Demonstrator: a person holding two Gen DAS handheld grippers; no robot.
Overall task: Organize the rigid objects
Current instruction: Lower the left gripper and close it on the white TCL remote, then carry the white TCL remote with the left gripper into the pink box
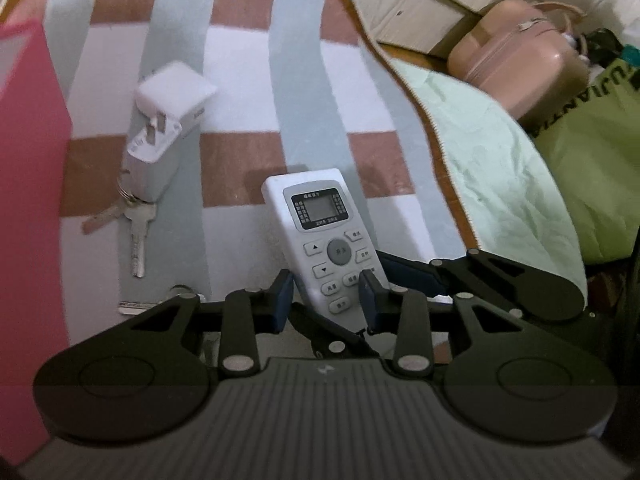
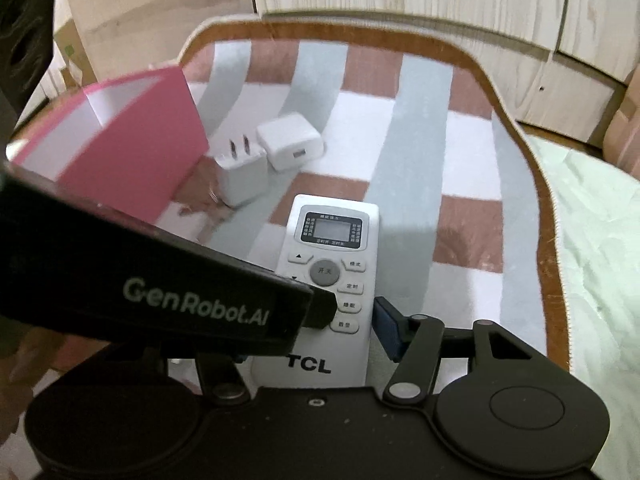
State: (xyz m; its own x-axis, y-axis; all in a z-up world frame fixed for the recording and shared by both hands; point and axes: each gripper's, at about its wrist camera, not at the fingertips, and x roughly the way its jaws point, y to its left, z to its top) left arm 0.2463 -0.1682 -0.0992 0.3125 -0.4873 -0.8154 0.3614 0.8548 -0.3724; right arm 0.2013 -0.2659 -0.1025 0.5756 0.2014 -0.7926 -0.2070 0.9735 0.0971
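A white TCL remote control (image 1: 320, 216) (image 2: 332, 236) lies lengthwise on the checked mat (image 1: 240, 60), its far end casting a shadow. My left gripper (image 1: 326, 280) hangs over its button end, jaws partly apart. One blue pad (image 1: 368, 296) overlaps the remote's face, and nothing is clamped. In the right wrist view it crosses from the left, its tip (image 2: 320, 308) over the buttons. My right gripper (image 2: 332, 332) straddles the remote's near end. One pad (image 2: 386, 328) sits right at the remote's edge, and the other finger is hidden.
A pink box (image 1: 28, 200) (image 2: 132, 152) stands open at the mat's left. Two white chargers (image 1: 176, 84) (image 1: 156, 152) and a bunch of keys (image 1: 136, 220) lie beside it. A mint bedcover (image 1: 500, 160), a pink suitcase (image 1: 516, 60) and a green bag (image 1: 592, 160) are to the right.
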